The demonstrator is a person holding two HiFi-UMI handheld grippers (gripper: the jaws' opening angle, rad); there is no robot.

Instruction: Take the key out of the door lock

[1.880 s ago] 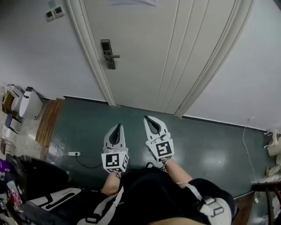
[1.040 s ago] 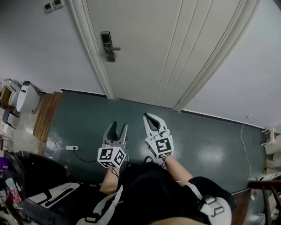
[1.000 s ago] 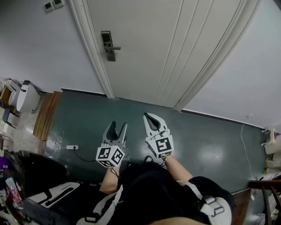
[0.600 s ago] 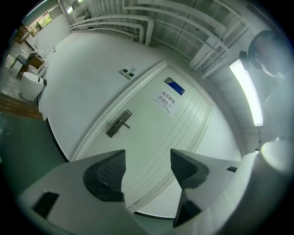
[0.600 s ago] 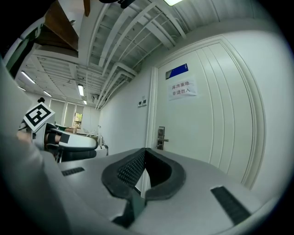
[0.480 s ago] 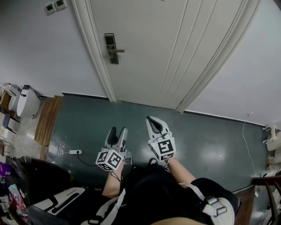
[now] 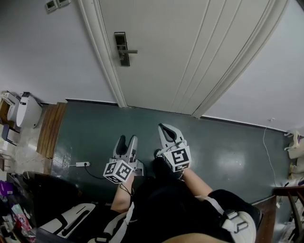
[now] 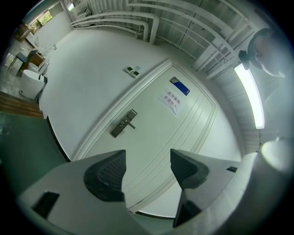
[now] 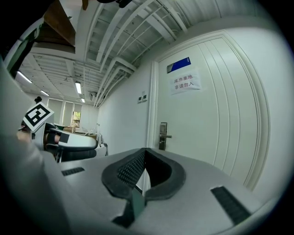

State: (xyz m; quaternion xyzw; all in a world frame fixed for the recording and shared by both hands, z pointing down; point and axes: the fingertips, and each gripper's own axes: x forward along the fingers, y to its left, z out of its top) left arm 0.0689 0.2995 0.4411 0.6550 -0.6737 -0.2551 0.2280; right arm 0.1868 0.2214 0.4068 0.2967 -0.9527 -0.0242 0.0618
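The white door carries a dark lock plate with a lever handle, far ahead of both grippers. The same lock plate shows in the left gripper view, and the lock plate shows in the right gripper view. A key is too small to make out in any view. My left gripper hangs low over the green floor, open, with nothing between its pads. My right gripper is beside it, shut and empty, its pads touching.
A white appliance and a strip of wooden flooring lie to the left. A power strip with its cable lies on the green floor. Wall switches sit left of the door frame. A paper notice hangs on the door.
My left gripper's jaws, closed in the earliest frame, now stand apart. The view has shifted slightly and the lock sits a little further right. The right gripper stays shut.
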